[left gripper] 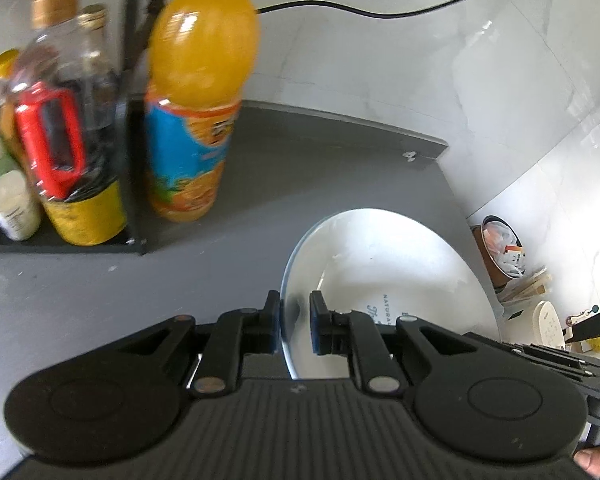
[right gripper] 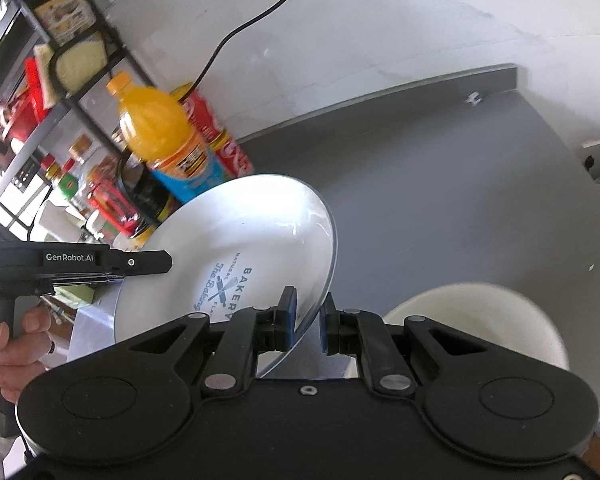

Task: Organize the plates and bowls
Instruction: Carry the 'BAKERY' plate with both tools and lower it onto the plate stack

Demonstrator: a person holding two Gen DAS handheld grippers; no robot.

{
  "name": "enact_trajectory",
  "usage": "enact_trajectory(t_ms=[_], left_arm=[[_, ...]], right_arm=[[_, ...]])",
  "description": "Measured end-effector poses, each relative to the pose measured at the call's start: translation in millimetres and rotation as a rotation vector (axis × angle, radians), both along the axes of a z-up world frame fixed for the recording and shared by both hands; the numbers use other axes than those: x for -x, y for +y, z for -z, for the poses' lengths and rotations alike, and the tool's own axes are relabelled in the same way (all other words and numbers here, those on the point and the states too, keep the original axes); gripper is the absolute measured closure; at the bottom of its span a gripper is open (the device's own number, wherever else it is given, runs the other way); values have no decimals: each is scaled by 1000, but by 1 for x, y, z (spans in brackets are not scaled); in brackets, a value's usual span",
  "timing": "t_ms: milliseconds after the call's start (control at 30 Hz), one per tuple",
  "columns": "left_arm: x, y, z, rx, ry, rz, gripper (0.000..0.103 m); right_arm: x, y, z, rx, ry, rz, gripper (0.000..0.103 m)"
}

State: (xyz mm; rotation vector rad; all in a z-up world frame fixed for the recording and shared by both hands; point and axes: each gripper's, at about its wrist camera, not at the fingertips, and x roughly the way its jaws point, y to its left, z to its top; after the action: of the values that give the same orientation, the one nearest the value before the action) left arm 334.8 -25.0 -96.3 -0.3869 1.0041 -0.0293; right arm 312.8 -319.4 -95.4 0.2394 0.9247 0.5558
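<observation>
The tilted white bakery plate (right gripper: 236, 240) has its rim between both grippers' narrow jaws, right gripper (right gripper: 308, 320) and left gripper (left gripper: 295, 322); the white bowl (right gripper: 480, 320) sits just right of it.

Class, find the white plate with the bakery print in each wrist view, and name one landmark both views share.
Left wrist: white plate lower centre-right, rim between the left gripper fingers.
Right wrist: centre-left, tilted, rim between the right gripper fingers.
Shared landmark: orange juice bottle.

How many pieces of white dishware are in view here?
2. A plate printed with a bakery logo is held tilted above the counter, its rim between both tongs. A bowl sits lower right, partly hidden by the right tongs. More may be hidden.
</observation>
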Motion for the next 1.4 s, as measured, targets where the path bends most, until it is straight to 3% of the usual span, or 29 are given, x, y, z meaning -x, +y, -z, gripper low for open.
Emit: enact_trajectory(t_ms=[367,833,1400], left_arm=[[41,52,10,6,-2,-42,91],[90,95,47,4,65,-77,91],[103,112,88,-40,134,-79,90]], right_arm=[[36,50,15,9,26,-37,91],[77,98,43,41,76,-59,91],[86,135,70,129,110,-66,91]])
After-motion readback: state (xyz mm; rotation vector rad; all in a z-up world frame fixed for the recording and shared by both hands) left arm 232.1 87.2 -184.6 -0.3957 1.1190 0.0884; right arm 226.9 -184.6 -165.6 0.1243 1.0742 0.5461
